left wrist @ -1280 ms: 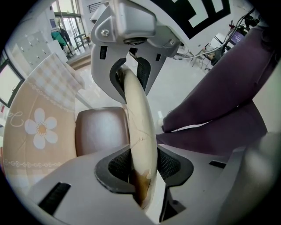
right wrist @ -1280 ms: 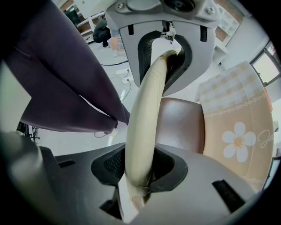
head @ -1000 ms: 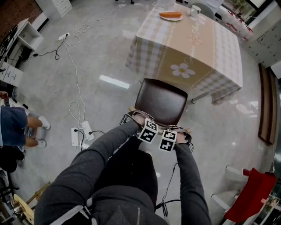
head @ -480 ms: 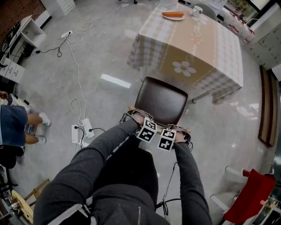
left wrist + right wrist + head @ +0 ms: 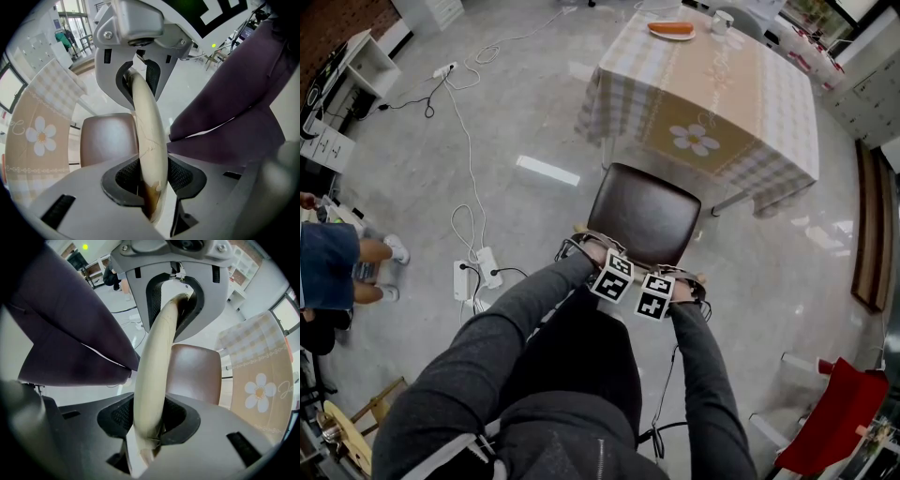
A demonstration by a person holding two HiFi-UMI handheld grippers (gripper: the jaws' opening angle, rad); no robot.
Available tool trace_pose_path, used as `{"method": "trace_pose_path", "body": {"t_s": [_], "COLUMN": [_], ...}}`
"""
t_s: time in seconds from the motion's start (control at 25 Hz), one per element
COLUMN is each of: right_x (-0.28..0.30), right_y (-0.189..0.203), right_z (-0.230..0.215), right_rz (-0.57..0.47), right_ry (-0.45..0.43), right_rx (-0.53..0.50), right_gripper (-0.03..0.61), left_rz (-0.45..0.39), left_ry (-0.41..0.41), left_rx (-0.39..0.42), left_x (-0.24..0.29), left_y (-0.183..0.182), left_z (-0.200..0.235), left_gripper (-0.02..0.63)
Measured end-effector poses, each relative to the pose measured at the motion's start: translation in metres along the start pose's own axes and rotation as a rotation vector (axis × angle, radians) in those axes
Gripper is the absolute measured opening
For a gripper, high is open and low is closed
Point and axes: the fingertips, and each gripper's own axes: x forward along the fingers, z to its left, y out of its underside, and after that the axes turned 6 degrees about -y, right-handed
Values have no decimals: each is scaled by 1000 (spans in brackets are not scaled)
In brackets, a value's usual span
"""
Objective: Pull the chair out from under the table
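The left gripper (image 5: 152, 176) is closed tight on the top rail (image 5: 149, 126) of the chair (image 5: 645, 214), and the cream wood is squeezed between its two black pads (image 5: 182, 172). The right gripper (image 5: 150, 416) is closed on the same rail in the same way. In the head view, the left gripper is seen just beside the right one, on its 9 o'clock side. Both are pointed down onto the rail from above. The rail is likely held from the top because it is the easiest part to grab, and it lets the whole chair be dragged. Two grips are probably used so that the chair is pulled straight and is not twisted to one side. The chair is found on the shiny floor (image 5: 534, 122), with its back toward 6 o'clock, where the person stands, and its brown seat (image 5: 108, 140) toward 12 o'clock. The table (image 5: 722, 103) is seen past the seat, at about 12 to 1 o'clock, and it is covered by a checked cloth with a flower on it. The whole seat can be seen, with only its far edge close to the hanging cloth. So the chair seems to be nearly out, and maybe only a bit more pulling toward 6 o'clock is needed.
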Motion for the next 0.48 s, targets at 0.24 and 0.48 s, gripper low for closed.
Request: {"method": "trace_pose_path", "body": {"t_s": [0.24, 0.48], "right_x": [0, 1], "right_y": [-1, -3], "right_z": [6, 18], "right_rz": [-5, -7], "right_ry": [-5, -23], "right_rx": [-3, -6], "right_gripper": [126, 126], "left_rz": [8, 11], "left_ry": [-5, 0], "left_rx": [-3, -5], "left_x": [0, 0], "left_y": [-3, -5], "left_z": [-5, -16], "left_gripper": [143, 143]}}
